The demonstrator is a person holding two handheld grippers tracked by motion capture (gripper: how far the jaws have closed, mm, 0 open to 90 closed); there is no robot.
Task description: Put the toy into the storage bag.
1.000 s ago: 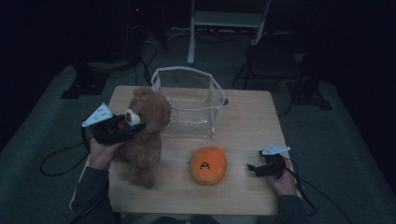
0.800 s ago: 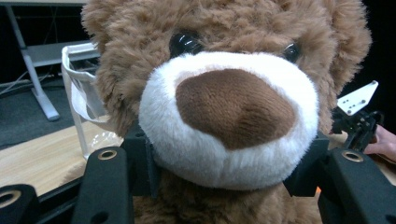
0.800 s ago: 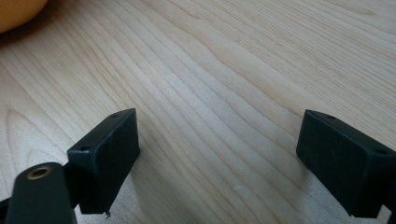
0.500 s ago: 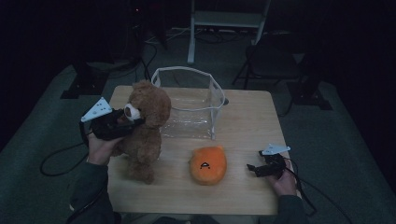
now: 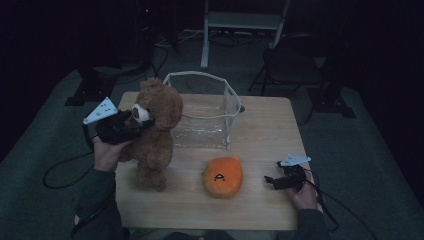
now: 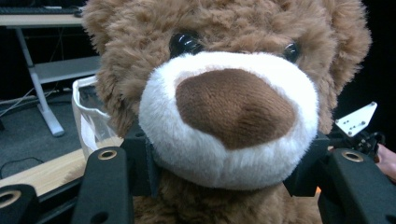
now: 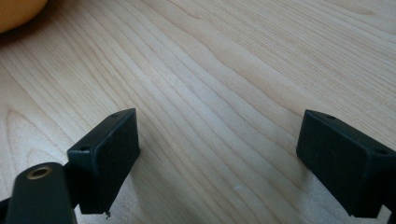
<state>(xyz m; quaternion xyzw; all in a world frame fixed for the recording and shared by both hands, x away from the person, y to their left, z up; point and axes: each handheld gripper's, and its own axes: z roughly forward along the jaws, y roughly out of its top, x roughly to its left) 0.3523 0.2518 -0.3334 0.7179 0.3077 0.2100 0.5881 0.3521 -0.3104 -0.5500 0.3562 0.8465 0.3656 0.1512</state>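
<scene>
Bear's (image 6: pixel 233 116) snout clamped by left tool (image 5: pixel 131 125), body hidden (ears cropped)

The left gripper (image 5: pixel 131 125) is raised off the surface (image 5: pixel 260 135) at its left edge, jaws clamped level on something soft. The right gripper (image 5: pixel 271 181) rests low at the surface's right edge, jaws wide apart.

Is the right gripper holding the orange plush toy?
No. In the high view the right gripper rests on the wooden table with open jaws, apart from the orange plush toy.
</scene>
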